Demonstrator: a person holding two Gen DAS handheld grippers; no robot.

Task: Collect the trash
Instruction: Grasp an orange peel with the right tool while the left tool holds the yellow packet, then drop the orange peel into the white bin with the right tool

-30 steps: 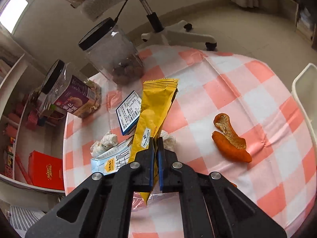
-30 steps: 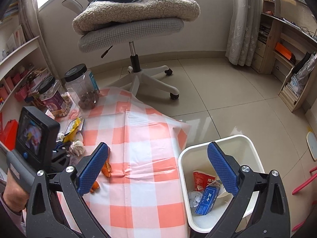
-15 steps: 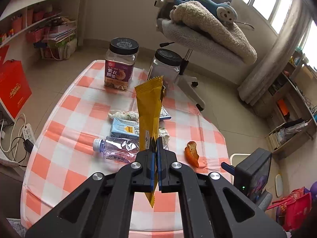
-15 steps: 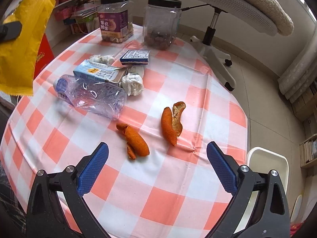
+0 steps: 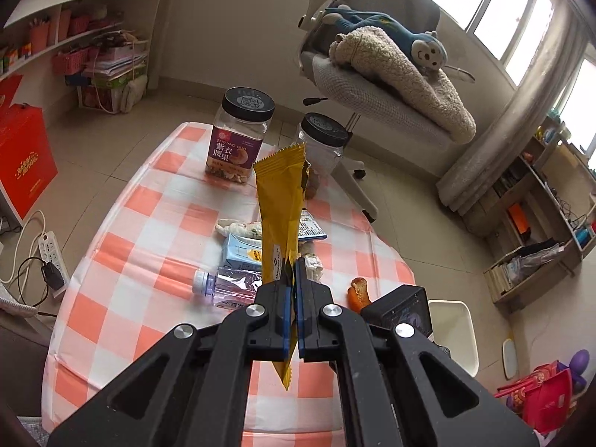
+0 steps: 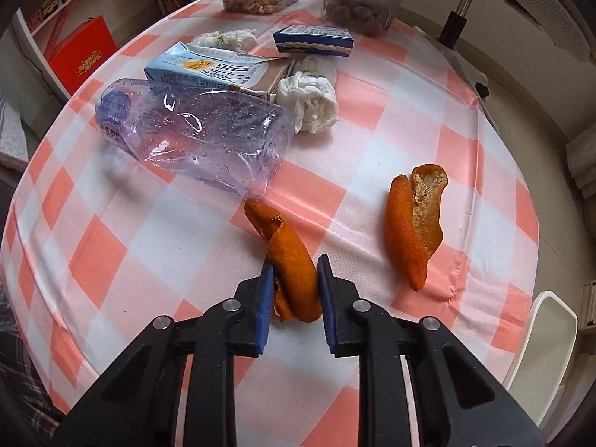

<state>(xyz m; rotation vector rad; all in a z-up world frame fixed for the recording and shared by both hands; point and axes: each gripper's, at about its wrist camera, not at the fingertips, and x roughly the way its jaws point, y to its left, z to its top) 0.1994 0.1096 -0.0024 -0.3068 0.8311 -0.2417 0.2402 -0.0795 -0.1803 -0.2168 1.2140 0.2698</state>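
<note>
My left gripper (image 5: 294,265) is shut on a yellow snack wrapper (image 5: 279,205), which it holds upright above the checked table (image 5: 141,231). My right gripper (image 6: 294,266) points down at the table, and its jaws are closing with both blue pads pressed against a curled orange peel (image 6: 292,249) lying on the cloth. A second orange peel (image 6: 413,223) lies to its right. Behind it lie a crushed clear plastic bottle (image 6: 197,138), a pale blue drink carton (image 6: 208,70), a crumpled tissue (image 6: 313,100) and a small blue box (image 6: 313,41).
A white bin (image 6: 540,354) stands on the floor past the table's right edge. Two black-lidded jars (image 5: 242,138) (image 5: 324,141) stand at the far edge. An office chair (image 5: 372,85) with a blanket and a toy is beyond. A red box (image 5: 22,164) sits at the left.
My right gripper swung from over the bin to the table, came down and shut on the orange peel. My left gripper lifted the yellow wrapper off the table and rolled.
</note>
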